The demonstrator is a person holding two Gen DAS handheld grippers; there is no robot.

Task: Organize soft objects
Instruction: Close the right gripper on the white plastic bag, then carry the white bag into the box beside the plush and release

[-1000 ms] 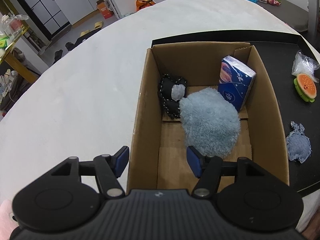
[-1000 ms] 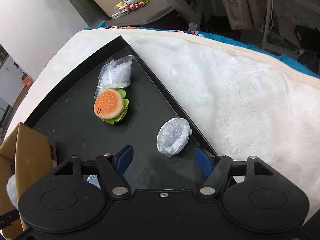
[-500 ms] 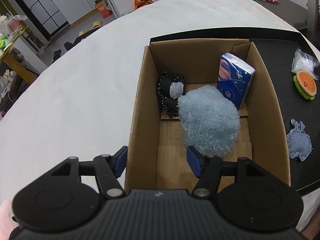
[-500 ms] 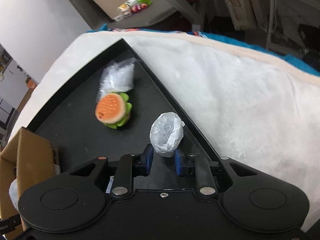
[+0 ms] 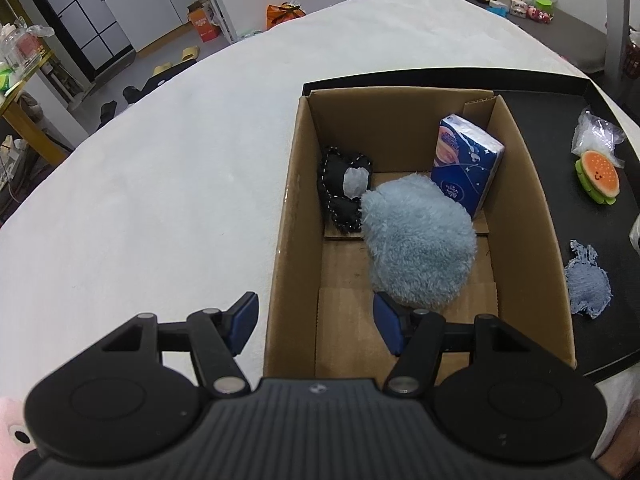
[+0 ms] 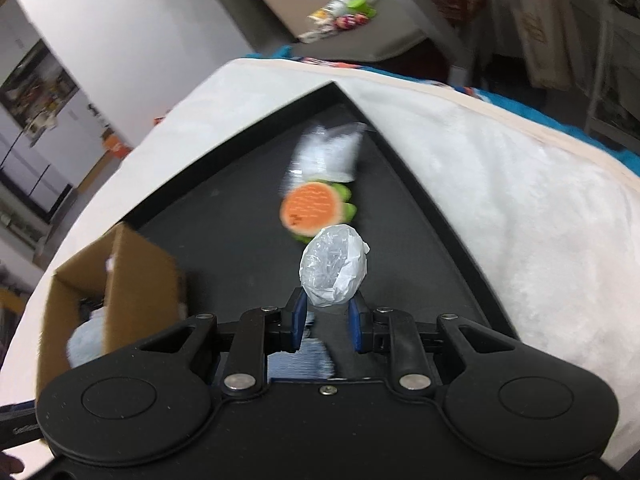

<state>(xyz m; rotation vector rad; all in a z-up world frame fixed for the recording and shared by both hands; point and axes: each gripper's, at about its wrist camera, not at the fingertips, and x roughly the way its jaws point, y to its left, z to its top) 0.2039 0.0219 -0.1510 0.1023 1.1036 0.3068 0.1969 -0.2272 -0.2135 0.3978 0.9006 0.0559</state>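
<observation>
step: carrying to box | right gripper (image 6: 327, 326) clamped on crumpled plastic wad (image 6: 334, 271), lifted over black tray (image 6: 224, 216) near its right edge | left gripper (image 5: 316, 322) spread wide, empty, at cardboard box (image 5: 532, 216) near end | next: swing left, release over box

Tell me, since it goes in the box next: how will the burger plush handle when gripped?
The burger plush looks stuffed, so probably light and squashy. Its fabric should grip well. Flat-sided on the tray, it seems unlikely to roll.
</observation>
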